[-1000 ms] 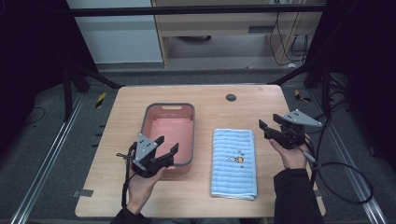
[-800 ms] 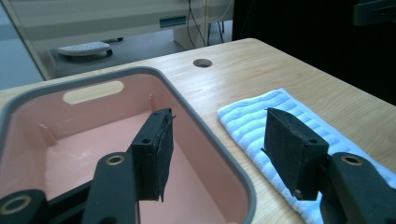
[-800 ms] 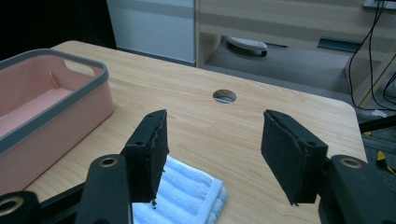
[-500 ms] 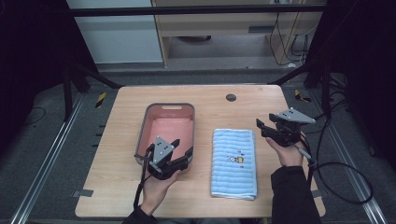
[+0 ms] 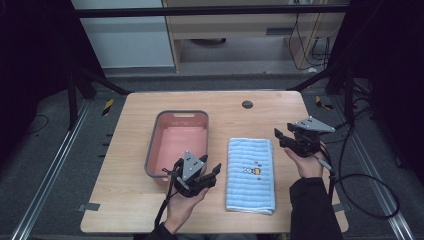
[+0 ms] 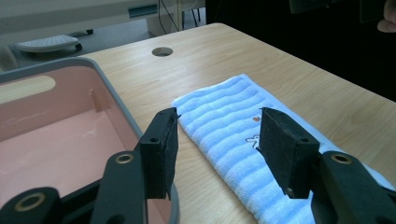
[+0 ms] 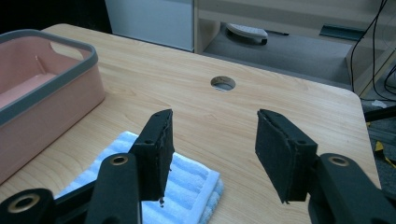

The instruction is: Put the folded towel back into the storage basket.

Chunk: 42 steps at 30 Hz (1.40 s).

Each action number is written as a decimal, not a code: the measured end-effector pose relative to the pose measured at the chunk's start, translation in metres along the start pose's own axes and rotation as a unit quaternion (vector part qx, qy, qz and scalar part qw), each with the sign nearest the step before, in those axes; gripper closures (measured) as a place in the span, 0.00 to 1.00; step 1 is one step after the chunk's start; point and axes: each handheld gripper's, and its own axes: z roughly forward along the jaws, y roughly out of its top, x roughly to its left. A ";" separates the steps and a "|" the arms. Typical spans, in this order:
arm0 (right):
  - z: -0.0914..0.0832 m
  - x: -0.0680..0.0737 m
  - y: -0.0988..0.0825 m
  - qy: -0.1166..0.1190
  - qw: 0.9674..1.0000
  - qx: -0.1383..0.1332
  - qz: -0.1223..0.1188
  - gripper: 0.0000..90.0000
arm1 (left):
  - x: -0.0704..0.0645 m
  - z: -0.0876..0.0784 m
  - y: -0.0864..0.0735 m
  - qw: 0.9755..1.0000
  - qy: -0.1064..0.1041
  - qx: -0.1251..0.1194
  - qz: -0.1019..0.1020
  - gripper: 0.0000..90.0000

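Note:
A folded light-blue towel (image 5: 250,172) with a small cartoon print lies flat on the wooden table, to the right of a pink basin (image 5: 177,142) with a grey rim. My left gripper (image 5: 211,165) hovers at the basin's near right corner and points toward the towel (image 6: 219,102). It is open; its jaws have just been closing with nothing between them. My right gripper (image 5: 278,139) hangs to the right of the towel's far end, also open. Its jaws have just been closing too, over bare table beside the towel's corner (image 7: 187,184).
The basin (image 6: 116,95) holds nothing. A round cable hole (image 5: 247,104) sits in the table near its far edge. Cables trail off the table's right side. Bare wood lies left of the basin and in front of it.
My left gripper has moved right along the basin's near side, toward the towel, and its jaws stand a little narrower. My right gripper has stayed in place, jaws slightly narrower.

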 end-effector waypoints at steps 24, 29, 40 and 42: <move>0.027 -0.003 -0.028 0.012 0.999 0.036 0.002 0.58 | -0.027 0.028 -0.031 0.999 -0.027 0.045 0.006 0.53; 0.032 -0.004 -0.035 0.017 0.999 0.045 0.004 0.58 | -0.030 0.031 -0.036 0.998 -0.030 0.051 0.007 0.53; 0.044 -0.007 -0.053 0.022 0.997 0.071 0.010 0.59 | -0.036 0.042 -0.052 0.997 -0.037 0.072 0.008 0.56; 0.048 -0.006 -0.056 0.025 0.997 0.078 0.005 0.59 | -0.037 0.045 -0.056 0.996 -0.037 0.078 0.008 0.56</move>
